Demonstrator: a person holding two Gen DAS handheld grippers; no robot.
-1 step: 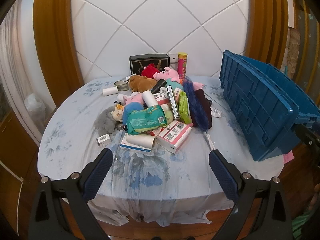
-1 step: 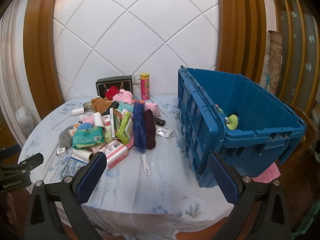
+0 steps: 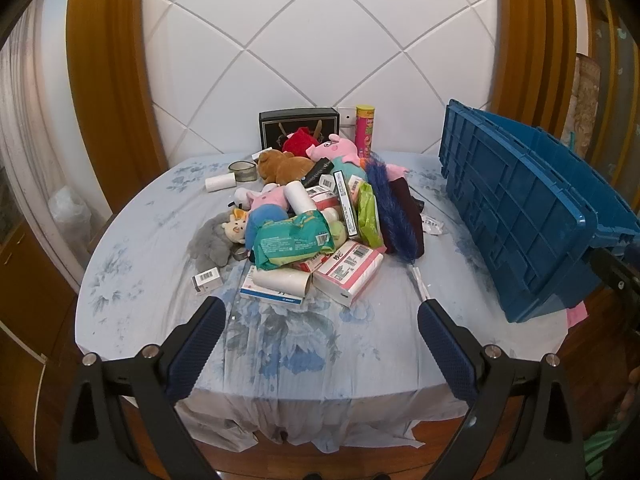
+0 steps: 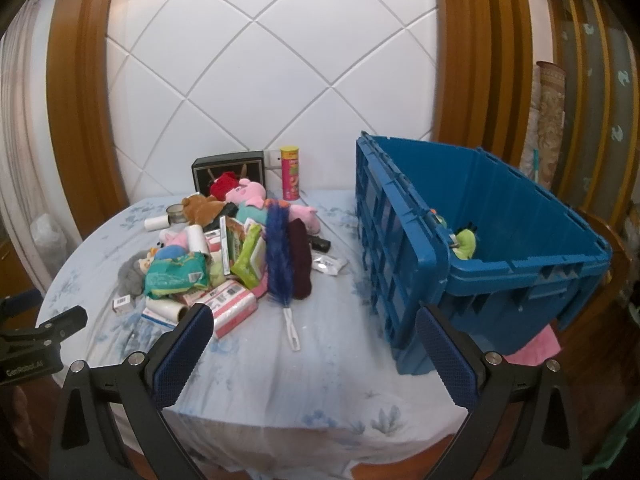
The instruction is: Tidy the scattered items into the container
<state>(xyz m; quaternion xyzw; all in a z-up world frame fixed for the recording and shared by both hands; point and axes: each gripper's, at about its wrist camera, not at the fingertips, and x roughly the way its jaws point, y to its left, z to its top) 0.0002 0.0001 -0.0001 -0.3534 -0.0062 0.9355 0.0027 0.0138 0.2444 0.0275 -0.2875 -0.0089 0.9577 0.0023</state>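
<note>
items (image 3: pixel 312 216): mixed heap, mid-table | container (image 4: pixel 500 240): blue crate, upright, open, right of heap

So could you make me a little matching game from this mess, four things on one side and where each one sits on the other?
Things:
1. pink snack tube
2. green plush toy
3. blue feather duster
4. small barcode box

Places:
A. inside the blue crate
B. standing upright at the back, by the wall
C. lying alone on the cloth at the left edge of the pile
D. lying on the crate side of the pile, white handle pointing toward the camera

Pairs: 1-B, 2-A, 3-D, 4-C
</note>
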